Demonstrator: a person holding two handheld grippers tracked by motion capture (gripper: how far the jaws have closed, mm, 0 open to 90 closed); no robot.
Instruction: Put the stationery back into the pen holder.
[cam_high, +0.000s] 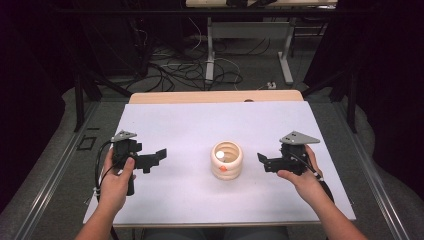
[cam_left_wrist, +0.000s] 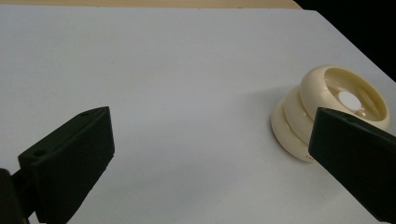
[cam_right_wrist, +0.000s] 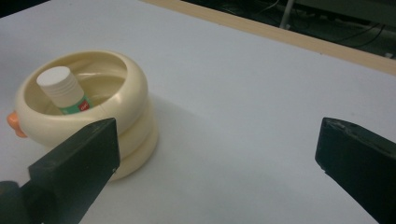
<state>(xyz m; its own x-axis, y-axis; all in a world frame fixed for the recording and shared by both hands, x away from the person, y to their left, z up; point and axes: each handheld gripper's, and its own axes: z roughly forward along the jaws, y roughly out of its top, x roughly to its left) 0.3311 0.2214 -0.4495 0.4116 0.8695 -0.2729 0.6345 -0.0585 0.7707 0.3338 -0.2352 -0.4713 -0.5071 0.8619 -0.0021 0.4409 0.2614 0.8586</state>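
Note:
A cream ribbed pot (cam_high: 226, 160) with a small orange knob on its near side stands in the middle of the white tabletop (cam_high: 175, 125). Inside it leans a small tube with a white cap (cam_right_wrist: 60, 86) and a green label; its cap (cam_high: 220, 155) shows from above. My left gripper (cam_high: 156, 159) is held to the pot's left, pointing at it, jaws open with nothing between them. My right gripper (cam_high: 263, 162) sits to the pot's right, also aimed at it, open and holding nothing. In the left gripper view the pot (cam_left_wrist: 317, 79) lies at the right, partly behind one jaw.
A wooden strip (cam_high: 215, 96) borders the table's far edge. Beyond it are table legs and loose cables (cam_high: 175, 70) on the floor. Dark frame posts stand at both sides of the table.

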